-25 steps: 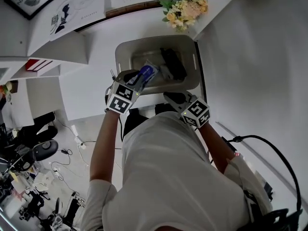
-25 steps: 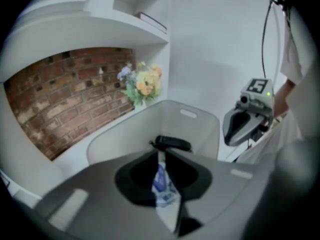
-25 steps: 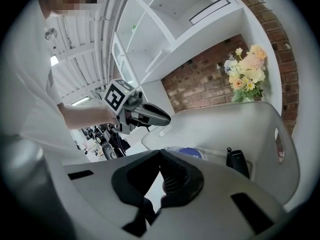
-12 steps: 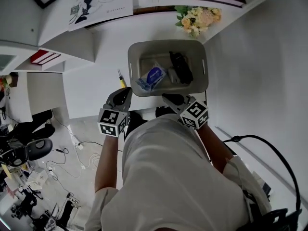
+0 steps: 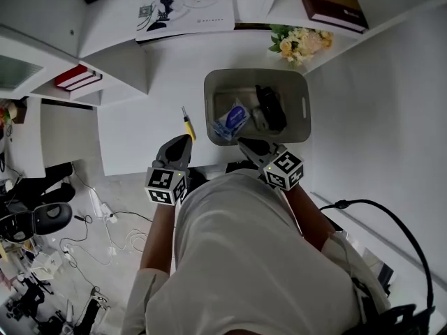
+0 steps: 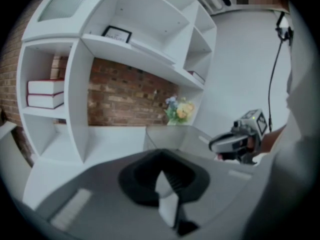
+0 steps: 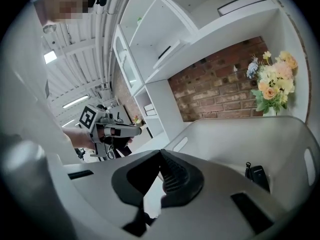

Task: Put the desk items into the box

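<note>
The left gripper (image 5: 181, 142) has drawn back near-left from the grey plastic box (image 5: 209, 96), the blue-and-white packet (image 5: 231, 121) now inside. It and the right gripper (image 5: 246, 144) are fully closed, empty. Shut jaws could knock the slim yellow-handled tool (image 5: 186, 124), left of the box, off the white desk (image 5: 140, 135).

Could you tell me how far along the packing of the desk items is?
Done: a blue packet and a black item lie in the box. In hand: nothing; the left gripper and right gripper both have shut, empty jaws. Left: a yellow tool lies on the desk, left of the box.
</note>
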`<state>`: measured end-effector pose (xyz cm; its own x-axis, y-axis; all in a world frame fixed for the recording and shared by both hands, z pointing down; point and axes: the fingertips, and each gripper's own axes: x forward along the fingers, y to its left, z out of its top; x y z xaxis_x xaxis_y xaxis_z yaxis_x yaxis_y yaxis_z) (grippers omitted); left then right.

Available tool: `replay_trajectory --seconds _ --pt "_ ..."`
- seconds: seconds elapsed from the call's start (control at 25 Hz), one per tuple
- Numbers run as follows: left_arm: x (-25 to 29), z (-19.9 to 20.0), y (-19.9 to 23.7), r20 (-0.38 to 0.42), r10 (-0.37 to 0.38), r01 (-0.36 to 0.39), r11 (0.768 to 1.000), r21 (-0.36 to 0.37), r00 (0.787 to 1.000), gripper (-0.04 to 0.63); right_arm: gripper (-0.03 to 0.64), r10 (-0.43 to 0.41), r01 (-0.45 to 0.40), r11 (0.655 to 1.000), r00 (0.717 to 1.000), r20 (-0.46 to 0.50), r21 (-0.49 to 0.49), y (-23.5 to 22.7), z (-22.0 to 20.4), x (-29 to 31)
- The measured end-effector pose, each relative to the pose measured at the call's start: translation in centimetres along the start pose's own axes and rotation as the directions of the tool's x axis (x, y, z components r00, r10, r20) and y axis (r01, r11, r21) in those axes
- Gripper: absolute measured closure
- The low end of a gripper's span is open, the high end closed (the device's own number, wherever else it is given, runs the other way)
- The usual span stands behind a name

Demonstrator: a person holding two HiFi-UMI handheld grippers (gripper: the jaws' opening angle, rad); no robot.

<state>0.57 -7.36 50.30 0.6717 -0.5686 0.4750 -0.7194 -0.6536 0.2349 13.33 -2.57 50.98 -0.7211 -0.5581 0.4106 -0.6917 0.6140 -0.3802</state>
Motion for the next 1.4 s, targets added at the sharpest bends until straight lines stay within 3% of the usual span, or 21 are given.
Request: replay_trajectory --seconds 0.4,0.92,1.4 --pt "-1.5 -0.5 2.7 -0.004 0.001 -0.001 1.000 -0.005 1.000 0.592 0.615 -0.012 0.012 1.000 1.000 -0.004 -0.002 1.9 1.0 2.7" --pt "-4.4 -4.5 7.6 -0.074 0.007 -0.009 1.000 -0.024 0.997 0.592 0.614 0.013 -0.013 1.000 1.000 -0.015 0.019 5.4 1.8 8.7" --pt "-8.7 -6.2 13.8 -0.069 0.051 -0.055 0.997 -0.056 0.996 0.592 0.545 -0.012 0.030 0.993 0.989 -0.150 0.113 7.0 -2.1 16.0"
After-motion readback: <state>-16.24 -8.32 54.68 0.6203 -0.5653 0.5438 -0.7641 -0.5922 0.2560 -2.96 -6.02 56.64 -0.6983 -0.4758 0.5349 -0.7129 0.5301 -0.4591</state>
